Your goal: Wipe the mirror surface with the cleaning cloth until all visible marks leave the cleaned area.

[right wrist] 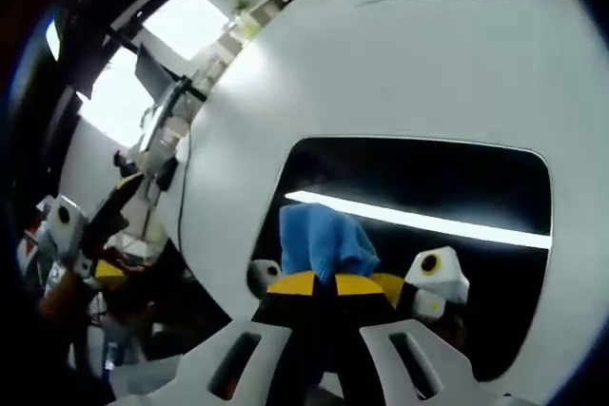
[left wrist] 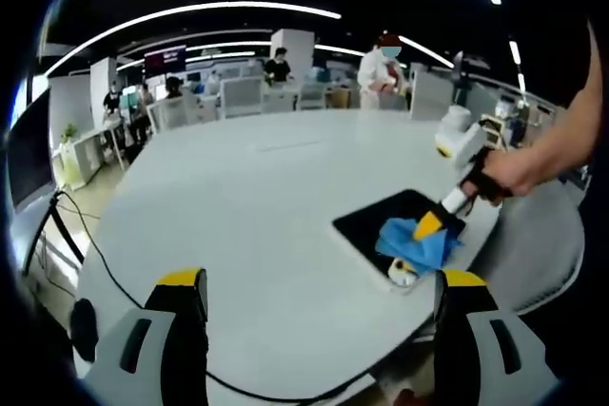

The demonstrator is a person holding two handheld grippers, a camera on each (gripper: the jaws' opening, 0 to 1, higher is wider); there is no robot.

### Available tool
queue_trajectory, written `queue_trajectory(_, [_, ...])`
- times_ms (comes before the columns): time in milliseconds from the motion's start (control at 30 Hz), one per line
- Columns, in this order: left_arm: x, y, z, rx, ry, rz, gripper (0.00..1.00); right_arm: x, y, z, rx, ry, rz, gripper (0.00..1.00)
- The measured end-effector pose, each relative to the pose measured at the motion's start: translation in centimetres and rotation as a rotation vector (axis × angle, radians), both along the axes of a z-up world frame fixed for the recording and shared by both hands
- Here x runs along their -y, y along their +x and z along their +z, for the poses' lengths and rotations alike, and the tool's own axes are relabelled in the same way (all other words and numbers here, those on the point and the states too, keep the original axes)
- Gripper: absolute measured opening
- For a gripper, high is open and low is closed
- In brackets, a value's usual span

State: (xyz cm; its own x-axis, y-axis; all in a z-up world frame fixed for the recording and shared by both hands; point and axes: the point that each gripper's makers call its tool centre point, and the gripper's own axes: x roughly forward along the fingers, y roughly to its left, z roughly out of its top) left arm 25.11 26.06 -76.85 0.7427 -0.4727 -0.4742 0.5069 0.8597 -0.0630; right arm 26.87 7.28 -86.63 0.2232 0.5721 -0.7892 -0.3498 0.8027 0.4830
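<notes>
The mirror (left wrist: 381, 219) is a dark rounded rectangle lying flat on the white table (left wrist: 266, 197), right of centre. A blue cleaning cloth (left wrist: 420, 245) rests on its near corner, and my right gripper (left wrist: 433, 226), held by a hand (left wrist: 509, 173), presses down on it. In the right gripper view the yellow-tipped right gripper (right wrist: 326, 283) is shut on the blue cloth (right wrist: 324, 238), which lies on the mirror (right wrist: 447, 187) near its left edge. A ceiling light strip reflects across the glass. My left gripper (left wrist: 324, 297) hovers open over the table's near side, short of the mirror.
A black cable (left wrist: 95, 254) runs along the table's left edge. A grey chair (left wrist: 538, 244) stands beside the table past the mirror. Several people and desks fill the far room. The left gripper (right wrist: 81, 230) appears off the table's edge in the right gripper view.
</notes>
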Motion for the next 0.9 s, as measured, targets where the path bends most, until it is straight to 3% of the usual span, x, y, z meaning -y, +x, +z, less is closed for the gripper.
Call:
queue_trajectory(100, [0.1,0.0,0.0,0.001,-0.002,-0.007,1.00,0.0,-0.5,0.0,0.004,0.003,0.007,0.00])
queue_trajectory(200, [0.1,-0.2,-0.1,-0.005,0.001,-0.023,1.00,-0.2,-1.3,0.0,-0.048,0.015,-0.004,0.00])
queue_trajectory(433, [-0.2,-0.4,-0.6,-0.023,0.004,-0.052,1.00,-0.2,-1.1,-0.3,-0.060,0.032,-0.030,0.00])
queue_trajectory(900, [-0.4,0.2,0.0,-0.012,-0.013,-0.103,1.00,-0.4,-1.2,-0.2,-0.022,0.006,-0.038,0.00])
